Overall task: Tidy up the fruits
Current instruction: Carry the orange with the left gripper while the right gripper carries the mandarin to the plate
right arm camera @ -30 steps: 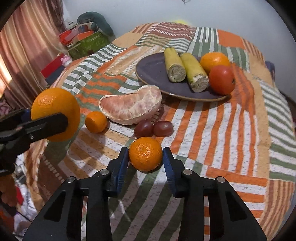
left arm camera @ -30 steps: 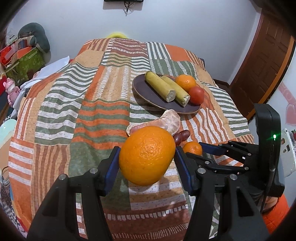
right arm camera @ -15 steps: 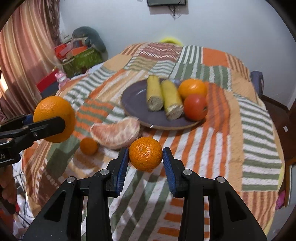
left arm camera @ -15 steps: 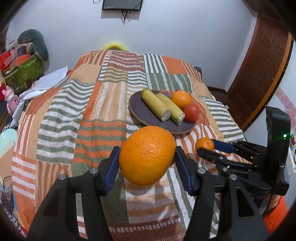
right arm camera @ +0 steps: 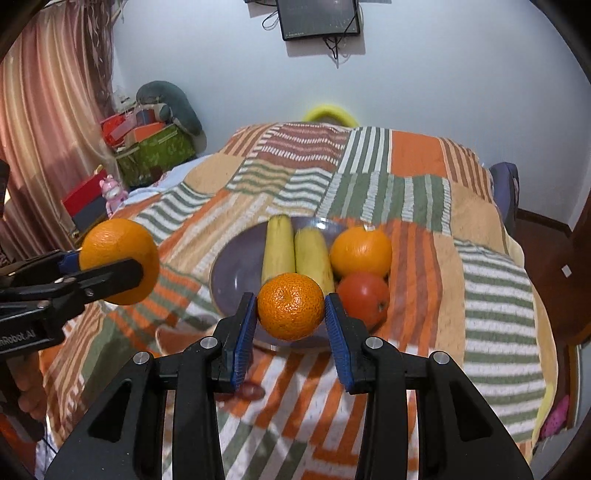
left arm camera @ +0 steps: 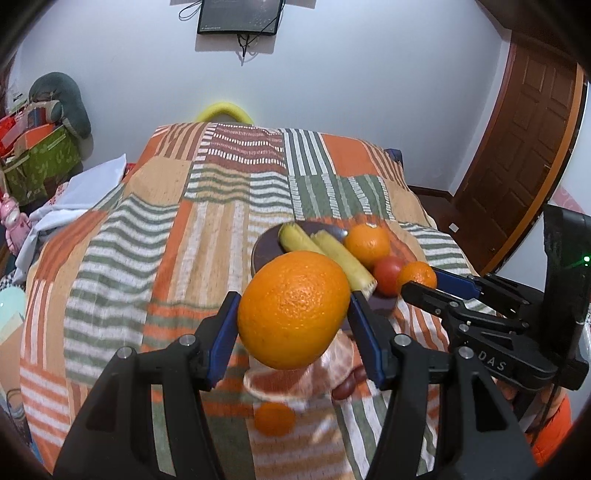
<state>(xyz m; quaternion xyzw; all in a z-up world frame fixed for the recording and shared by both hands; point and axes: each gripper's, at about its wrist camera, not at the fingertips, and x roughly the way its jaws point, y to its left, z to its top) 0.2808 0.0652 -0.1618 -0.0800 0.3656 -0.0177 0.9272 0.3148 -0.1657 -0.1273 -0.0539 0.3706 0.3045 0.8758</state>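
Left gripper is clamped on a large orange at the centre of its own view; my right gripper is clamped on a mandarin at the centre of its view. Both fruits hang in the air, clear of the bedspread.

What has just changed: a second ago both grippers sat low among the loose fruit, with the plate high in each frame. Now the plate sits right behind each held fruit, and the wall screen has come into view at the top. I judge that both fruits are lifted and partway to the plate, with placing them the step left.

On the plate I count two peeled bananas side by side, one orange to their right and one tomato below that orange. The left half of the plate is bare, so I judge there is room for both.

Loose on the bedspread, low in the left view, I count one peeled pomelo segment, blurred and half hidden behind the large orange, one small mandarin below it, and what look like two dark red fruits to its right. In the right view only a trace of them shows between the fingers.
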